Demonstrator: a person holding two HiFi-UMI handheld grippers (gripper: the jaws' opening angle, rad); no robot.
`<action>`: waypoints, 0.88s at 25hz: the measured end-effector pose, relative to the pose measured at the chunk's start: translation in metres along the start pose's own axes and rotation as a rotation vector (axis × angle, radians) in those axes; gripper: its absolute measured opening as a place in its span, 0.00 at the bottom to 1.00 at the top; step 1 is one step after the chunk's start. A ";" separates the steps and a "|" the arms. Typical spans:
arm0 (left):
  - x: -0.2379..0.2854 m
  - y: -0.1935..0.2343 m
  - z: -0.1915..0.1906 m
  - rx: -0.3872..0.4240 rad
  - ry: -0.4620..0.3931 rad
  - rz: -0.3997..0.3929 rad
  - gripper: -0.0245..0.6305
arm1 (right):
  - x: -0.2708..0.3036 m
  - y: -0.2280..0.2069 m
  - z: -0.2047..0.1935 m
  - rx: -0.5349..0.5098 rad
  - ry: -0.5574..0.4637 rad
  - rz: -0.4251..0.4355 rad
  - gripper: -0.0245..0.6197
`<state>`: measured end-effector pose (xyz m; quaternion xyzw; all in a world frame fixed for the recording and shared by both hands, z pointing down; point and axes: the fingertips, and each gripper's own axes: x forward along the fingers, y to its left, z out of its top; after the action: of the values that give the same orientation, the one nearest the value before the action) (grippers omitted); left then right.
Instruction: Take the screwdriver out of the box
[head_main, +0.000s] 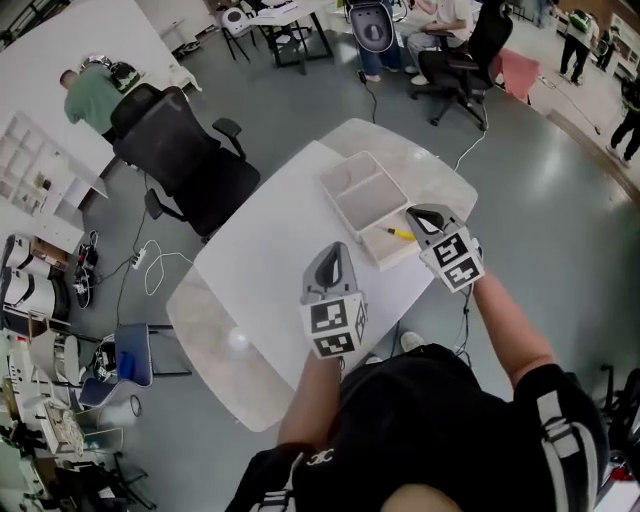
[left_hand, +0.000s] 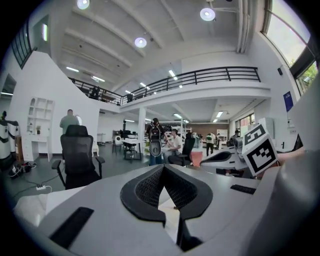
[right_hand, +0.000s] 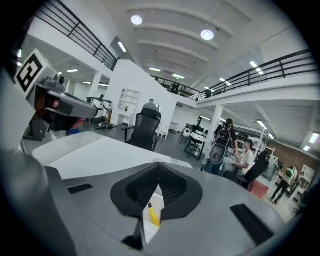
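A white box (head_main: 345, 176) with two sections sits on the far right part of the white table (head_main: 260, 270). A yellow screwdriver (head_main: 401, 234) lies in the nearer section. My right gripper (head_main: 414, 213) hovers just above and to the right of it, jaws shut with nothing held. In the right gripper view the screwdriver (right_hand: 153, 214) shows through the gap below the closed tips of the right gripper (right_hand: 158, 164). My left gripper (head_main: 337, 249) hangs over the table, near the box's front left side. In its own view the left gripper (left_hand: 163, 167) is shut and empty.
A black office chair (head_main: 185, 150) stands at the table's far left side. The rounded table edge (head_main: 215, 385) runs close to the person's body. A white cable (head_main: 155, 265) lies on the floor at left. Several people and chairs (head_main: 455, 50) are far behind the table.
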<state>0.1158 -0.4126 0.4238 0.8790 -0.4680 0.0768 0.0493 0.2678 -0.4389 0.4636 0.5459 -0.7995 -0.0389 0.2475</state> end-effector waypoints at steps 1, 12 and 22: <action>0.002 0.002 0.001 -0.002 0.001 0.012 0.06 | 0.006 0.001 -0.006 -0.028 0.026 0.039 0.06; 0.015 0.025 0.001 -0.024 0.018 0.152 0.06 | 0.068 0.010 -0.081 -0.093 0.313 0.335 0.13; 0.008 0.057 -0.008 -0.037 0.057 0.282 0.06 | 0.125 0.016 -0.157 -0.080 0.501 0.452 0.16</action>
<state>0.0721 -0.4497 0.4336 0.8010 -0.5865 0.0991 0.0674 0.2878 -0.5111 0.6504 0.3376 -0.8124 0.1211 0.4597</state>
